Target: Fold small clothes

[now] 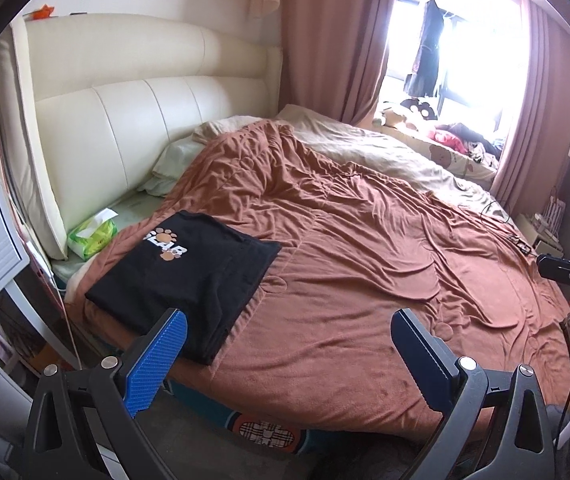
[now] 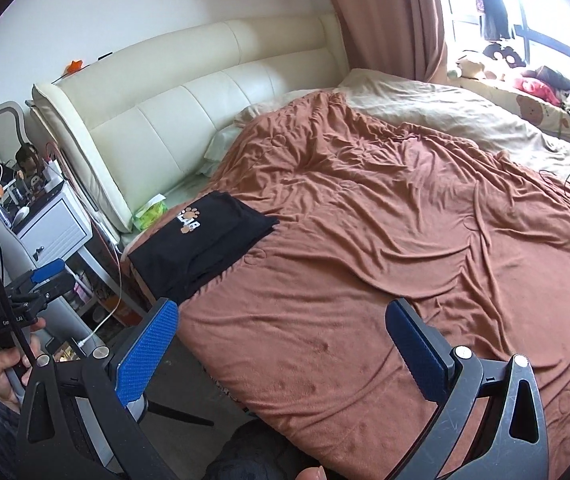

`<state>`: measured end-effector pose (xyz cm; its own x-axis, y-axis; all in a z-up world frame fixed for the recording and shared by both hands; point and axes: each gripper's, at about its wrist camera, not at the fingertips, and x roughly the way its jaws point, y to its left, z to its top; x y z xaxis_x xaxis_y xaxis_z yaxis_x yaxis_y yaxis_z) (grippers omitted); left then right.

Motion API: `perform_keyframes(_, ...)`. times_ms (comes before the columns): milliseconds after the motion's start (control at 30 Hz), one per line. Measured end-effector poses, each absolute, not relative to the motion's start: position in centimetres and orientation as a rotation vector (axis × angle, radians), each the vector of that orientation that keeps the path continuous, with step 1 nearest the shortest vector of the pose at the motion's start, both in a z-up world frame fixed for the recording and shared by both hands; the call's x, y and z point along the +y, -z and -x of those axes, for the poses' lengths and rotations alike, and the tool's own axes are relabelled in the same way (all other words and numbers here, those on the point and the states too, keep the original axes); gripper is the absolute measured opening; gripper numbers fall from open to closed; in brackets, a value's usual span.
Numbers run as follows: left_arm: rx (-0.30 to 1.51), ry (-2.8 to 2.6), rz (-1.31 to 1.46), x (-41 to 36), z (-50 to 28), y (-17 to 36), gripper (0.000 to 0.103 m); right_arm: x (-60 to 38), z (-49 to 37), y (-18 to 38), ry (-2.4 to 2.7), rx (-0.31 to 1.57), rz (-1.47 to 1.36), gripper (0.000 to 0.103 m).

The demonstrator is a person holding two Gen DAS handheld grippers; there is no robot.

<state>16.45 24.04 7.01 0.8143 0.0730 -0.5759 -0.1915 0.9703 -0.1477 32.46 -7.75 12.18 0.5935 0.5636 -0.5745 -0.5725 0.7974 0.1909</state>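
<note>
A black T-shirt (image 1: 189,276) with a white and orange paw print lies folded in a neat rectangle on the near left corner of the brown blanket (image 1: 365,260). My left gripper (image 1: 289,328) is open above the bed's near edge, its left fingertip just in front of the shirt's near edge, holding nothing. In the right wrist view the same folded T-shirt (image 2: 205,246) lies ahead and left of my right gripper (image 2: 283,318), which hangs open and empty over the blanket (image 2: 405,240). The left gripper (image 2: 41,280) shows at the far left, held by a hand.
A cream padded headboard (image 1: 133,120) stands behind the bed. A green tissue pack (image 1: 93,236) lies beside the shirt. A white nightstand (image 2: 53,228) with small items stands left of the bed. Stuffed toys and clothes (image 1: 445,132) sit on the window ledge. Cables (image 1: 501,216) lie at the blanket's far right.
</note>
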Motion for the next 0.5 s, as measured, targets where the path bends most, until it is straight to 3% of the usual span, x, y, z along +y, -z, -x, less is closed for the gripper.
perform_keyframes(500, 0.557, -0.104, 0.152, 18.5, -9.1, -6.5, 0.103, -13.5, -22.0, -11.8, -0.601, 0.57, 0.024, 0.103)
